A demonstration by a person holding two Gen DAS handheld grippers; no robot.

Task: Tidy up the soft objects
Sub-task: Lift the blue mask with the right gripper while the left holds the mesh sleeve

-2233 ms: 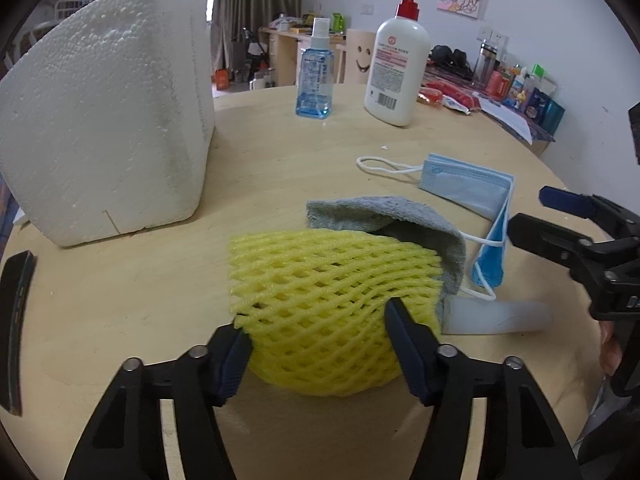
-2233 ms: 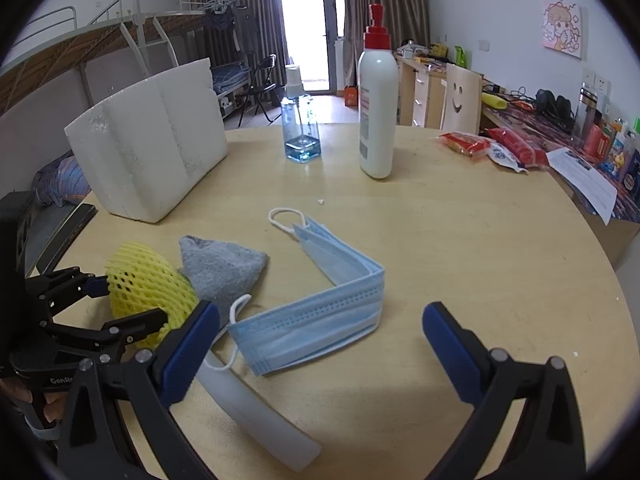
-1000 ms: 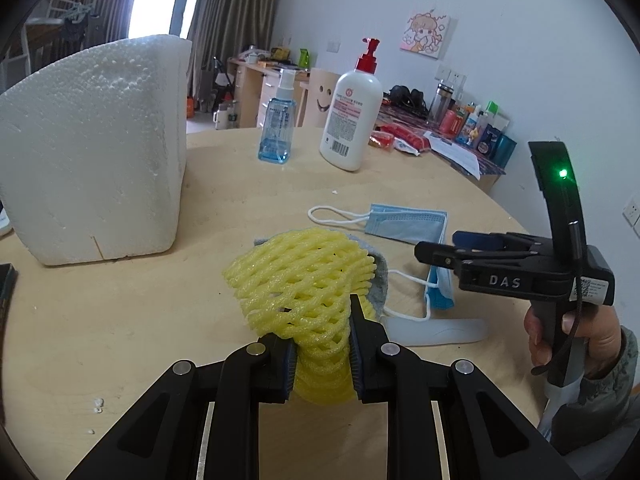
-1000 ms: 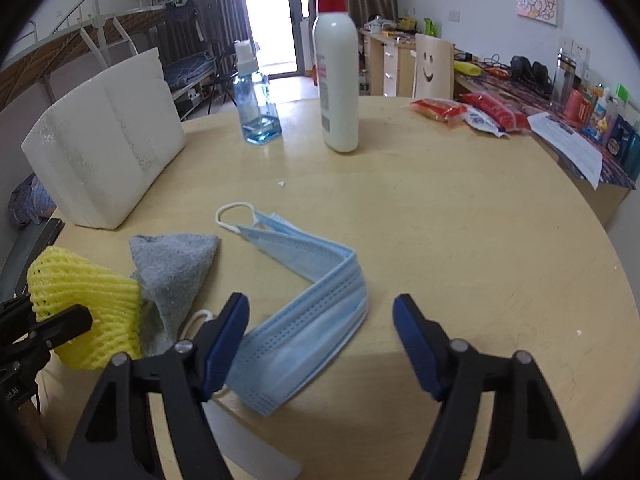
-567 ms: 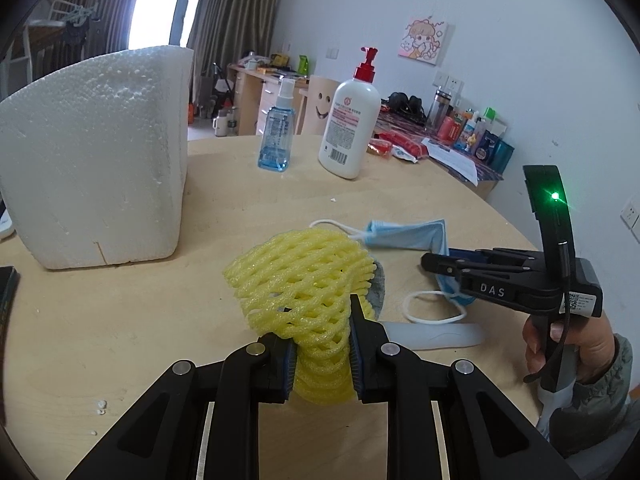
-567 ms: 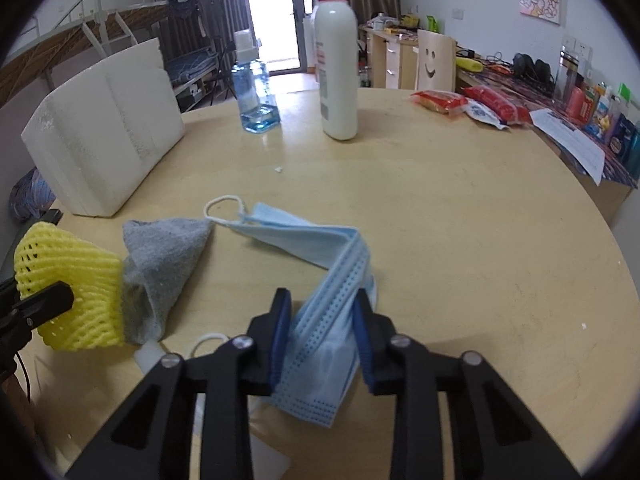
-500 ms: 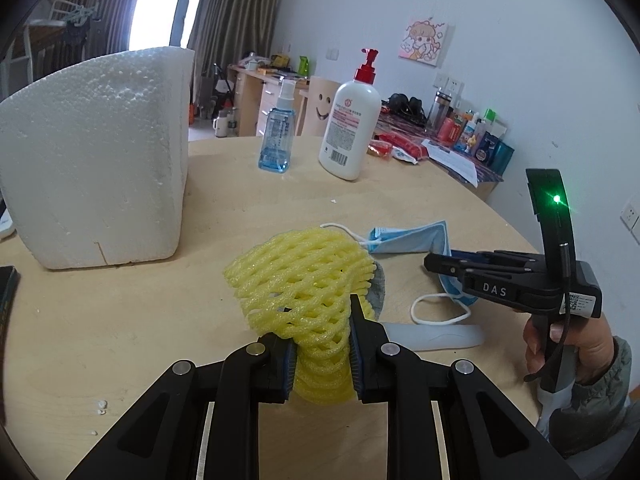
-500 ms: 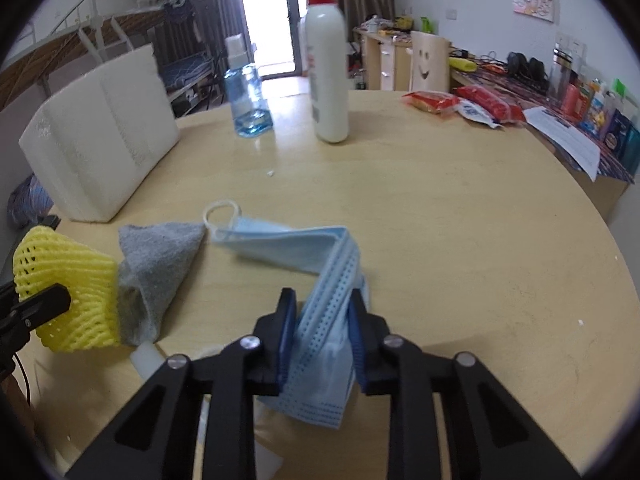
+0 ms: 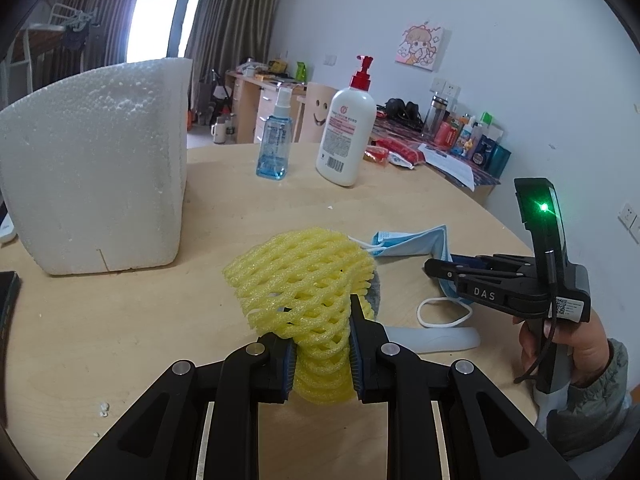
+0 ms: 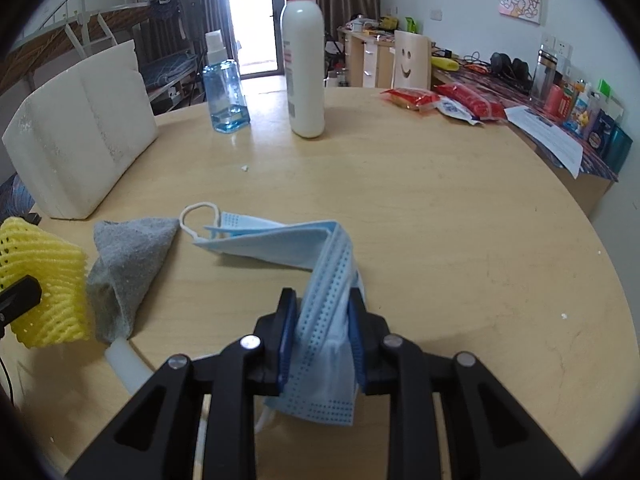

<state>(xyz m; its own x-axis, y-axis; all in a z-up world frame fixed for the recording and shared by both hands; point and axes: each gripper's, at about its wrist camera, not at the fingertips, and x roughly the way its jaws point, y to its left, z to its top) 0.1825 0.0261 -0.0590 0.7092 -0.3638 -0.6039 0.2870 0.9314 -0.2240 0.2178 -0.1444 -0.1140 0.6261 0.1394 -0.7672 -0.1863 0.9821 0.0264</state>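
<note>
We see the cloth [image 10: 128, 264] between the foam net [image 10: 40, 280] and mask [image 10: 304, 264]. Behind them, the foam block [image 10: 80, 140] stands left of the two bottles [image 10: 304, 60].

A large white polystyrene foam block [image 9: 96, 168] stands on the round pale wooden table [image 10: 460, 216]. Farther back, a blue clear-plastic spray bottle [image 10: 225, 92] stands just beside a tall white pump bottle with a red top [image 10: 303, 52].

Lived-in dorm-style bedroom, bunk bed [image 10: 120, 4], cluttered desk [image 10: 372, 56], curtains [image 9: 232, 20], round wooden table [image 10: 440, 200]
</note>
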